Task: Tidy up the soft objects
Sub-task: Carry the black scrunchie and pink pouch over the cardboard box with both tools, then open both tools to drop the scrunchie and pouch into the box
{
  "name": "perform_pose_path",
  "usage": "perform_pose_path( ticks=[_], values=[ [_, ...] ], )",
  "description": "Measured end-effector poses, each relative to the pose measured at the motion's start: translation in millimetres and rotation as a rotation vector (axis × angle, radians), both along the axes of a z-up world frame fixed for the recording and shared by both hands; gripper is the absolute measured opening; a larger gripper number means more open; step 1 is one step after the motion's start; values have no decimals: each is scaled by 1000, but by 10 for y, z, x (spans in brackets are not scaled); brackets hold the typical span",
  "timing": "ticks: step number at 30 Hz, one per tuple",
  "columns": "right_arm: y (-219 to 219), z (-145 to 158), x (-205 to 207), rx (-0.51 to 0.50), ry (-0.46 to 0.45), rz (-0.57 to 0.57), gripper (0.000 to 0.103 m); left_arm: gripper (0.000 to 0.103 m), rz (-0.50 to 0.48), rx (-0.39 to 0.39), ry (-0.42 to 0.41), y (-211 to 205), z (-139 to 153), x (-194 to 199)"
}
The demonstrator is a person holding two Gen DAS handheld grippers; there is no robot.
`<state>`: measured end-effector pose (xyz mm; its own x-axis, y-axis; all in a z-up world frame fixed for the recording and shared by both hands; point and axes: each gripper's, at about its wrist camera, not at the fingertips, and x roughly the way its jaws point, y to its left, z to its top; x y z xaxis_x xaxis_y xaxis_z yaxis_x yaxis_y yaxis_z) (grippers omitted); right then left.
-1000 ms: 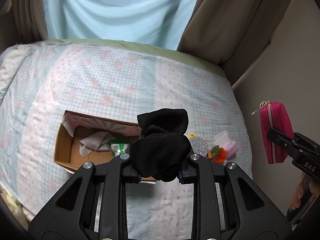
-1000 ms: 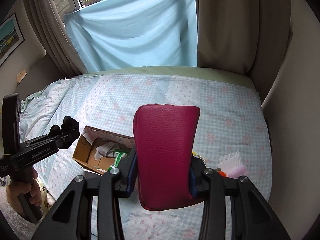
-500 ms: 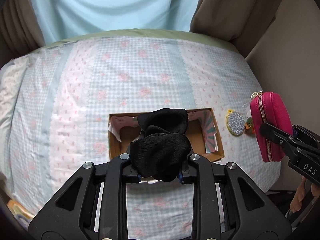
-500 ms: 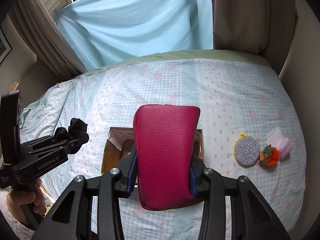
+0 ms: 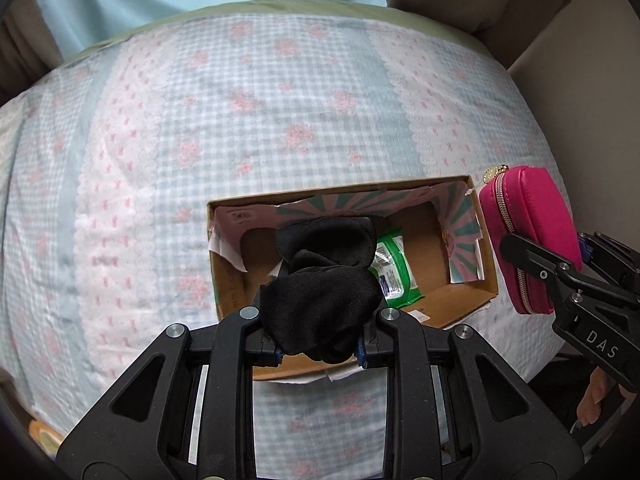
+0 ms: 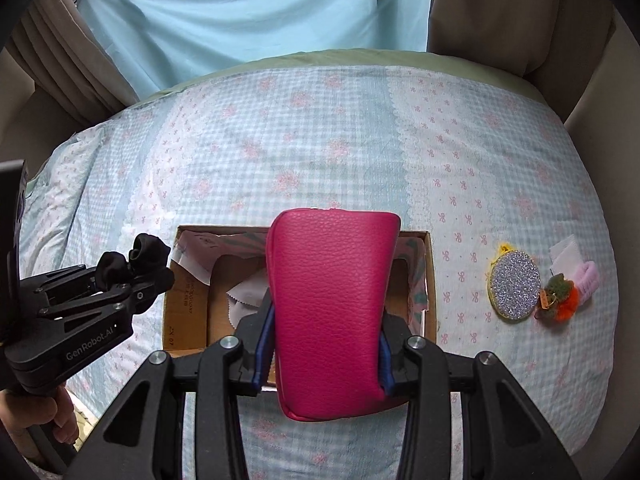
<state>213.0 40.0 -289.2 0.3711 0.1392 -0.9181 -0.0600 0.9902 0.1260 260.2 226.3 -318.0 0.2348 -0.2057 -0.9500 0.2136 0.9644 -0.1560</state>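
My left gripper (image 5: 320, 350) is shut on a bunched black sock (image 5: 324, 276) and holds it over the near side of an open cardboard box (image 5: 486, 248) on the bed. It also shows in the right wrist view (image 6: 132, 276), left of the box (image 6: 430, 280). My right gripper (image 6: 326, 364) is shut on a pink zip pouch (image 6: 332, 304) held above the box's right half; the pouch (image 5: 528, 236) hangs by the box's right wall in the left wrist view. A green wipes pack (image 5: 394, 268) and white cloth (image 6: 244, 308) lie inside.
On the checked bedspread (image 6: 320, 152) right of the box lie a glittery silver round pouch (image 6: 514, 288), an orange and green fuzzy charm (image 6: 558, 298), a lilac fuzzy item (image 6: 586, 280) and a white cloth piece (image 6: 566, 254). Curtains and a blue sheet hang behind the bed.
Both grippers have come forward and down toward the box, which now looks larger and nearer. The sock and the pouch stay gripped.
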Motion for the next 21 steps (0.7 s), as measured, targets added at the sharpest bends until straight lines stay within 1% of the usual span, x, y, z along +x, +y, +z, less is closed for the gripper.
perform_pose_path(
  ticks=[3, 6, 9, 12, 15, 16, 17, 18, 19, 20, 21],
  values=[
    [-41, -269, 118, -18, 45, 2, 38, 21, -29, 30, 42, -80, -284, 77],
    [-86, -525, 225, -23, 89, 3, 38, 21, -55, 57, 105, -186, -594, 131],
    [-119, -755, 313, -14, 142, -4, 38, 21, -117, 73, 153, -379, -857, 127],
    [-140, -947, 389, -11, 193, -22, 38, 21, -161, 102, 179, -517, -1049, 114],
    [-160, -1071, 455, -1, 236, -48, 39, 21, -156, 109, 219, -526, -1177, 127],
    [-167, -1099, 473, 2, 242, -61, 41, 21, -163, 108, 230, -528, -1202, 129],
    [-171, -1128, 491, 7, 252, -70, 42, 29, -175, 107, 236, -533, -1220, 129],
    [-179, -1153, 504, 19, 263, -77, 46, 54, -191, 108, 239, -544, -1225, 123],
    [-190, -1170, 517, 39, 267, -86, 57, 73, -205, 118, 226, -553, -1209, 111],
    [-201, -1172, 521, 54, 260, -97, 68, 102, -218, 137, 201, -562, -1179, 99],
    [-207, -1170, 523, 63, 250, -107, 98, 103, -229, 151, 172, -568, -1146, 86]
  ],
)
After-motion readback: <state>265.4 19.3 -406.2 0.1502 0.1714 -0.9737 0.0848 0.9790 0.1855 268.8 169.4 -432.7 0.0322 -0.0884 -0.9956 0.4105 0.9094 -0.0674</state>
